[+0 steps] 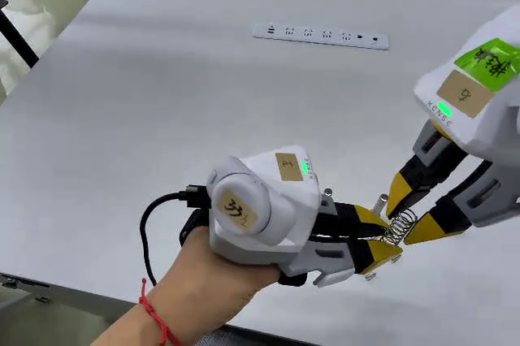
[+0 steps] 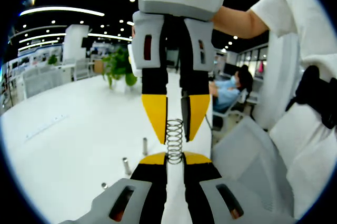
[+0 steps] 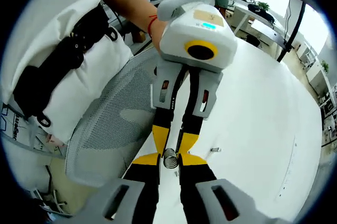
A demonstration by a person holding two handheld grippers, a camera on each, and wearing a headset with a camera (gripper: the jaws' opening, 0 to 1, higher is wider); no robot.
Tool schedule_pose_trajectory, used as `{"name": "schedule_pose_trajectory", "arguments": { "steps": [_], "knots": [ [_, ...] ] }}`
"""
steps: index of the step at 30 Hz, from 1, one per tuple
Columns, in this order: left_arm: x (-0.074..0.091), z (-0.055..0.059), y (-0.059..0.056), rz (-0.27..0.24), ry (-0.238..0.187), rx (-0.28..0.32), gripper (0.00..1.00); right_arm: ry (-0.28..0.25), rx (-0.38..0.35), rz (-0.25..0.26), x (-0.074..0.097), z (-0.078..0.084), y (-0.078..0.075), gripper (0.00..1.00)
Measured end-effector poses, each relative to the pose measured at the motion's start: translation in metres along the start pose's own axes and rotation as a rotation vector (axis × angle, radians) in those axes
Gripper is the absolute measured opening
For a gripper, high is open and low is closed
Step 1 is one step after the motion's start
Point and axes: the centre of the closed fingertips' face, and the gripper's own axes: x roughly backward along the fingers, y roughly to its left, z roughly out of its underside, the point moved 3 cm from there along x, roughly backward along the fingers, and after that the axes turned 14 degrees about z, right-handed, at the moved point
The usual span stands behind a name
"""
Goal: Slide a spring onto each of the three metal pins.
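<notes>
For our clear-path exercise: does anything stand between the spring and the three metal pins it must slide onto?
Nothing visible does. The spring is held between the tips of the left gripper and the right gripper. The pins stand uncovered on the table just beside it.

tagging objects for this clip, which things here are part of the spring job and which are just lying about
Job: spring, three metal pins, left gripper, right gripper.
Lying about: power strip on the table, mesh chair.
</notes>
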Motion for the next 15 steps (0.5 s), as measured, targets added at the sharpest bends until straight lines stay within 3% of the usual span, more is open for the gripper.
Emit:
{"name": "schedule_pose_trajectory", "arguments": {
  "steps": [15],
  "knots": [
    [0.0,0.001,-0.0006,0.008,-0.009,0.004,0.1,0.036,0.029,-0.029,-0.005,0.0024,0.0003,0.13]
  ]
}}
